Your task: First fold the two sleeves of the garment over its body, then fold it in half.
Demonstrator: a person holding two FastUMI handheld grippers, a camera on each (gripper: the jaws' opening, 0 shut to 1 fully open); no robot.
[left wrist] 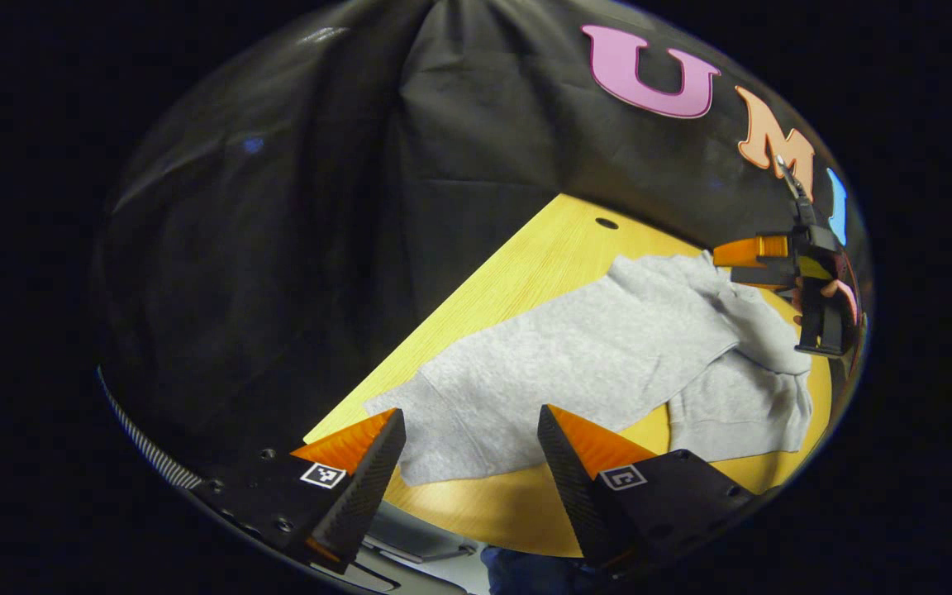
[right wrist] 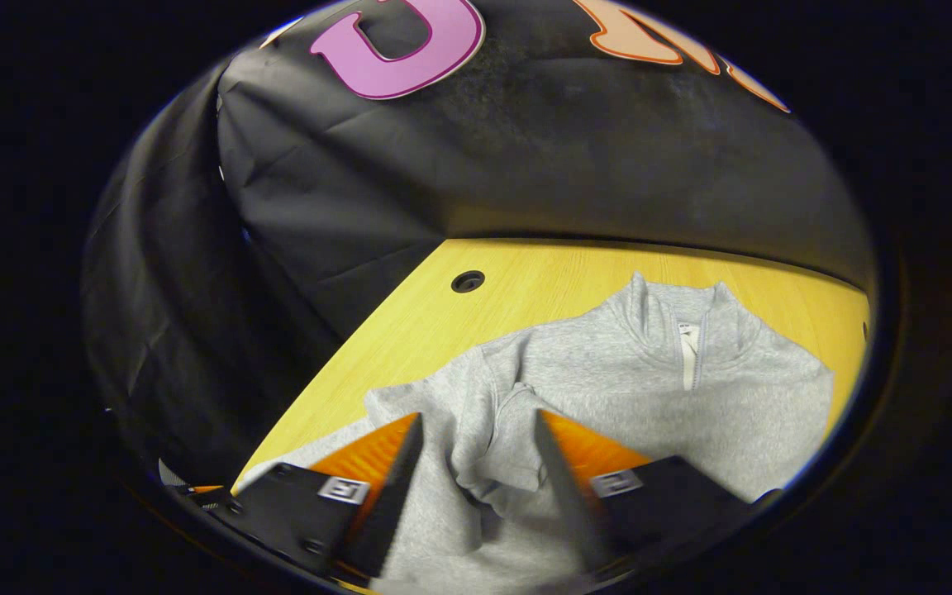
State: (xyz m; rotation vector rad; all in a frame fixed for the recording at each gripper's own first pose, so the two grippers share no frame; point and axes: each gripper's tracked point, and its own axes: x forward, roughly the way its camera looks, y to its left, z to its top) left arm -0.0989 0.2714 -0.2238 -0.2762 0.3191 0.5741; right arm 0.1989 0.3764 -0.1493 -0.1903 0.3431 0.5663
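In the left gripper view, a grey garment point(left wrist: 600, 355) is seen spread across a yellow wooden table point(left wrist: 525, 273), reaching from the near edge toward the far right. The left gripper point(left wrist: 472, 430) is held above the garment's near end with its fingers set wide apart; nothing is gripped between them, and whether the tips touch the cloth cannot be told. A small round hole point(left wrist: 606, 223) is seen in the tabletop near its far edge. At the far right of this view, the right gripper point(left wrist: 753, 263) is seen over the bunched upper part of the garment, held by a hand point(left wrist: 831, 291); its opening cannot be judged from here.

In the right gripper view, the garment point(right wrist: 608, 372) is seen lying with its short zipped collar point(right wrist: 691, 330) toward the booth's black cloth wall point(right wrist: 525, 149). One sleeve point(right wrist: 484, 413) is seen folded inward over the body, forming a raised fold. The right gripper point(right wrist: 476, 434) is held above that folded sleeve with its fingers spread wide, and no cloth is clamped between them. The round hole point(right wrist: 468, 281) is seen to the left of the collar.
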